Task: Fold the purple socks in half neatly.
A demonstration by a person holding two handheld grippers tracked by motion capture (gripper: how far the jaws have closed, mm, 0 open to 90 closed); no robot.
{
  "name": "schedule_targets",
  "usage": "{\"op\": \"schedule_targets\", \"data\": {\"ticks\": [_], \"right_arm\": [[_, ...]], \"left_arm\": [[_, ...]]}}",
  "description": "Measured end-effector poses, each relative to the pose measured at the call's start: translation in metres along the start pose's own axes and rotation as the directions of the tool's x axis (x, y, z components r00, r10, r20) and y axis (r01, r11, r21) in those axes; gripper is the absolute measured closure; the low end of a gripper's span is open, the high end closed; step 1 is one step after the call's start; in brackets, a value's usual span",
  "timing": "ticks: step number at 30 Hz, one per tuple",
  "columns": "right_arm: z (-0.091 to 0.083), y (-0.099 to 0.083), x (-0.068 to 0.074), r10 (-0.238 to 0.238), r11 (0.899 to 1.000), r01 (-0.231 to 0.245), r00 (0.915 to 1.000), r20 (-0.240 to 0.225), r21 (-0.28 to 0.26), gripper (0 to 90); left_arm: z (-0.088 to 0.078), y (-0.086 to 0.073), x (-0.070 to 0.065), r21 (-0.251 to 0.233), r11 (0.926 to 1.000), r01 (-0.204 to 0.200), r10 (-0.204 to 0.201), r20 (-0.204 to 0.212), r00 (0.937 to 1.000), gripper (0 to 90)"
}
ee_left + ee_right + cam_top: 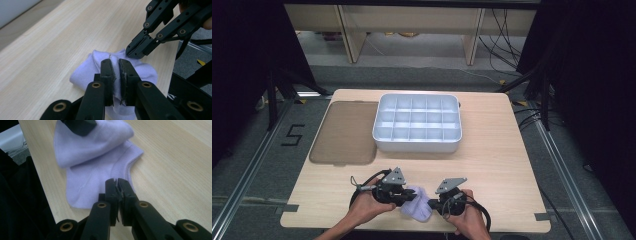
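1. At the six o'clock edge of the bench, a pale lilac sock is lying bunched between the two tools, close to the drop-off.
2. The left hand-held gripper is clamping a fold of the sock between its pads; in its own view the cloth is puckering between jaws that stand nearly together.
3. The right hand-held gripper is pinching the ribbed cuff with jaws all but closed, and that hold is looking thin, right at the hem.
4. Risk: if the two hands are pulling apart unevenly, the cuff is likely to slide out of the right pads, since so little fabric is sitting between them.
5. Risk: with the sock lying so near the six o'clock edge, a lost grip may let it slip off the bench.
6. Risk: the compartment tray and the brown lid are sitting well apart toward twelve o'clock, so a long carry is giving the cloth time to sag and snag on the tray's rim.
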State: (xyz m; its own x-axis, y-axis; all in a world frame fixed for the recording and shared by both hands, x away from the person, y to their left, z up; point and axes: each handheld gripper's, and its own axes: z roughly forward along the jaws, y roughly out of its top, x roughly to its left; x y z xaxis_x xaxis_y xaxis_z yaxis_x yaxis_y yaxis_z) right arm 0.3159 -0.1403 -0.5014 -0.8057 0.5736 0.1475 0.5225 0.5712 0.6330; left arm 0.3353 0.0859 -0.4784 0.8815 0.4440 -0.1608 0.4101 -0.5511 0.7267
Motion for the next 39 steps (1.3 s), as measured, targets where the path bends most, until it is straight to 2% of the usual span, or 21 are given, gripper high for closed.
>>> {"op": "schedule_targets", "data": {"ticks": [5,6,8,9,12,14,15,16,17,18,22,25,26,27,30,31,32,33,35,37,39], "right_arm": [[-0.003,0.0,-0.002,-0.006,1.0,0.006,0.9998,-0.018,-0.001,84.6],[-0.003,0.0,-0.002,0.003,1.0,-0.003,0.9997,-0.025,-0.017,84.3],[-0.007,0.001,-0.003,0.005,1.0,-0.005,0.9998,-0.018,-0.023,83.4],[-0.009,0.001,-0.003,0.022,0.999,-0.022,0.9997,-0.014,-0.045,83.3],[-0.016,0.002,-0.006,0.027,0.997,-0.027,0.9996,-0.003,-0.075,83.0],[-0.021,0.002,-0.008,0.025,0.997,-0.024,0.9997,0.008,-0.078,83.0],[-0.021,0.001,-0.008,0.04,0.994,-0.039,0.9992,0.006,-0.101,83.0],[-0.024,0.001,-0.01,0.031,0.996,-0.029,0.9995,0.013,-0.085,83.0],[-0.023,0.001,-0.009,0.048,0.993,-0.047,0.9988,0.008,-0.105,83.1],[-0.025,0.001,-0.01,0.03,0.995,-0.029,0.9995,0.01,-0.091,83.2],[-0.029,0.004,-0.009,0.03,0.994,-0.028,0.9995,0.014,-0.106,83.6],[-0.033,0.009,-0.006,0.021,0.991,-0.02,0.9997,0.008,-0.135,84.1],[-0.034,0.01,-0.005,0.011,0.988,-0.01,0.9999,0.008,-0.152,84.4],[-0.037,0.013,-0.001,0.001,0.986,0.0,1.0,0.008,-0.168,85.1],[-0.037,0.017,0.006,-0.007,0.984,0.007,1.0,-0.001,-0.179,85.9],[-0.037,0.017,0.006,-0.007,0.984,0.007,1.0,-0.001,-0.179,85.9],[-0.034,0.018,0.01,-0.014,0.984,0.011,0.9998,-0.015,-0.177,86.4],[-0.034,0.018,0.01,-0.014,0.984,0.011,0.9998,-0.015,-0.177,86.4],[-0.03,0.021,0.015,-0.041,0.985,0.036,0.9988,-0.026,-0.167,86.8],[-0.026,0.023,0.018,-0.051,0.985,0.045,0.9982,-0.032,-0.165,86.8],[-0.023,0.023,0.02,-0.053,0.987,0.044,0.9974,-0.048,-0.157,86.8]], "left_arm": [[0.006,0.0,-0.002,0.013,0.9999,0.004,-0.004,0.004,1.0,75.7],[0.008,0.0,-0.004,0.002,0.9997,0.022,-0.022,0.011,0.9997,73.3],[0.007,0.002,-0.004,-0.012,0.9998,0.017,-0.016,0.029,0.9994,62.5],[0.006,0.002,-0.005,-0.023,0.9993,0.031,-0.03,0.033,0.999,58.6],[-0.004,0.005,-0.005,-0.074,0.9961,0.049,-0.046,0.049,0.9977,53.0],[-0.013,0.006,-0.002,-0.093,0.994,0.058,-0.055,0.039,0.9978,48.2],[-0.017,0.005,-0.001,-0.106,0.9915,0.075,-0.071,0.036,0.9968,48.2],[-0.021,0.005,0.002,-0.128,0.9899,0.06,-0.055,0.045,0.9975,48.9],[-0.025,0.003,0.003,-0.144,0.9868,0.074,-0.068,0.044,0.9967,49.9],[-0.031,-0.002,0.006,-0.146,0.9872,0.064,-0.06,0.031,0.9977,55.4],[-0.031,-0.012,0.009,-0.146,0.9882,0.047,-0.043,0.033,0.9986,66.5],[-0.022,-0.023,0.009,-0.092,0.9958,0.002,0.001,0.034,0.9994,76.5],[-0.018,-0.026,0.007,-0.064,0.9979,0.005,-0.003,0.031,0.9995,78.9],[-0.008,-0.032,0.005,-0.022,0.9993,-0.03,0.031,0.033,0.999,82.2],[0.001,-0.037,0.0,0.013,0.9996,-0.026,0.025,0.04,0.9989,85.3],[0.004,-0.039,-0.003,0.025,0.9987,-0.045,0.044,0.043,0.9981,85.3],[0.004,-0.04,-0.006,0.031,0.9972,-0.069,0.068,0.039,0.997,86.7],[0.005,-0.04,-0.011,0.025,0.9984,-0.052,0.051,0.038,0.998,86.7],[0.006,-0.039,-0.014,0.024,0.9981,-0.056,0.056,0.016,0.9983,86.9],[0.007,-0.039,-0.013,0.03,0.9966,-0.076,0.076,0.013,0.997,86.9],[0.007,-0.038,-0.014,0.032,0.9972,-0.067,0.067,0.019,0.9976,86.9]]}}
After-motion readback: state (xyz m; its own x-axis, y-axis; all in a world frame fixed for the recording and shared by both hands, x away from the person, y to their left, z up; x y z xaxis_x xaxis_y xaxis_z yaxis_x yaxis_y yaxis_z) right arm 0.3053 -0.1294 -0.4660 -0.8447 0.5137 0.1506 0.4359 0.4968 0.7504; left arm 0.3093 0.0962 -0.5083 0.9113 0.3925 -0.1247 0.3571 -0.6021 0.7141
